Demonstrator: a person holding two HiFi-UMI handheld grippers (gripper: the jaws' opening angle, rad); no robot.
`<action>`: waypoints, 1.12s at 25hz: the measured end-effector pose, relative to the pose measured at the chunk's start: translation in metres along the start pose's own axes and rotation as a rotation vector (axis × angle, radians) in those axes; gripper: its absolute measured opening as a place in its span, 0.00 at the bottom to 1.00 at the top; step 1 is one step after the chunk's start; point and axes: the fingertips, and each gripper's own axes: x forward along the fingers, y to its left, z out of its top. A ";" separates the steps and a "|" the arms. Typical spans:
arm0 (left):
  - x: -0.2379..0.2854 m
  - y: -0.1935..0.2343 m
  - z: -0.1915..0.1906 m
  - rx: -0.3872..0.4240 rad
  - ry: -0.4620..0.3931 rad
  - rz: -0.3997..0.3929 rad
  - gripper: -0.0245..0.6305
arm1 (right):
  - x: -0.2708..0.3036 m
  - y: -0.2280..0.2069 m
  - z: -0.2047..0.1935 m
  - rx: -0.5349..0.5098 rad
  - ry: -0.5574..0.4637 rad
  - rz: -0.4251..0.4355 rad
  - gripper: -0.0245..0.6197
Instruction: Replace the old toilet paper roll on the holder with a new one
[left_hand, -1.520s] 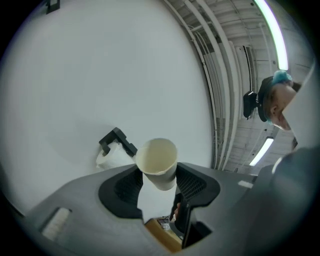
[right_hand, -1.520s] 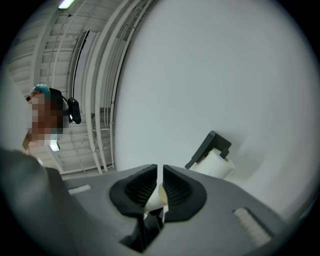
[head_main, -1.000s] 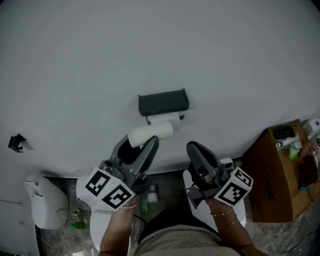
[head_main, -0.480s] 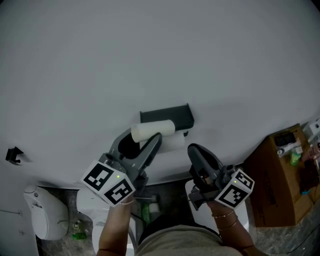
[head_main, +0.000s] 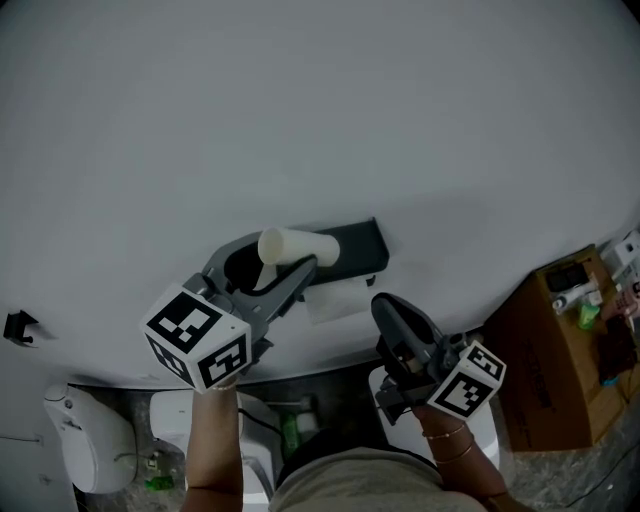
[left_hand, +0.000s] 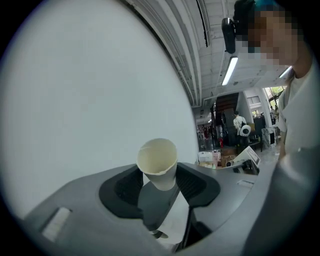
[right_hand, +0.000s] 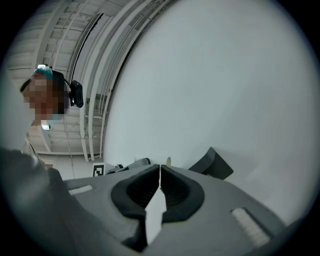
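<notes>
The pale wall (head_main: 300, 120) fills the space ahead of both grippers. Well off to the right gripper's (head_main: 390, 308) outer side stands a cardboard box (head_main: 545, 370). A dark flat item (head_main: 568, 272) and a green bottle (head_main: 590, 305) sit at its top, though I cannot tell whether they are in it or on it.

The dark holder (head_main: 350, 245) is on the wall just beyond the left gripper's (head_main: 280, 262) tips. A white band of paper (head_main: 338, 298) shows under it, between the two grippers; whether that is a full roll is unclear.

The right gripper's jaws are pressed together with nothing in them. The left gripper's jaws stand partway apart, clamped across the cardboard tube (head_main: 305, 244), whose hollow end pokes out past the tips toward the holder.

The tube is probably very light and thin-walled. It should crush under a hard squeeze, so a gentle grip across its middle seems best.
</notes>
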 end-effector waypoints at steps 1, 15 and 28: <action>0.002 0.000 0.000 0.012 0.013 -0.013 0.37 | 0.000 -0.001 0.000 -0.002 -0.001 -0.006 0.05; 0.041 0.009 -0.018 0.252 0.285 -0.155 0.37 | 0.010 -0.018 0.000 -0.012 -0.004 -0.039 0.05; 0.053 0.000 -0.026 0.334 0.402 -0.322 0.37 | 0.012 -0.030 0.006 0.001 -0.030 -0.055 0.05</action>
